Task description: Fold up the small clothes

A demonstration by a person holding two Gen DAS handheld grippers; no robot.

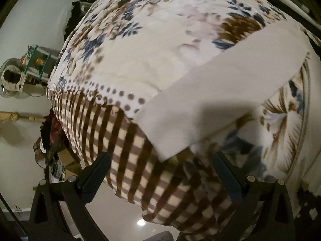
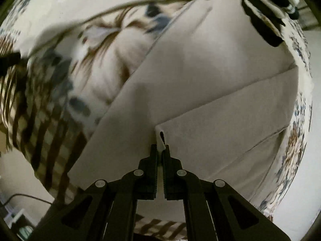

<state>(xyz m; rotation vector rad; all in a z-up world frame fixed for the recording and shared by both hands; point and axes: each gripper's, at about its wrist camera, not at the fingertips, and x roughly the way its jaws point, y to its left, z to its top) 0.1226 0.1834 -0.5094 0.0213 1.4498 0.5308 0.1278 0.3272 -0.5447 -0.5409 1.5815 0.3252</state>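
One white garment [image 2: 220,92], one floral blanket [image 1: 152,40], two tongs: left [image 1: 160,160], right [image 2: 159,148].

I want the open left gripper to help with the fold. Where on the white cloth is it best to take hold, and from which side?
Probably the near corner of the white cloth, which lies flat on the flowered blanket just ahead of the left gripper. Come straight forward, sliding one finger under that edge. The right gripper already pinches another corner, jaws closed.

Dim indoor light, motion blur (strongest left), fisheye-warped edges
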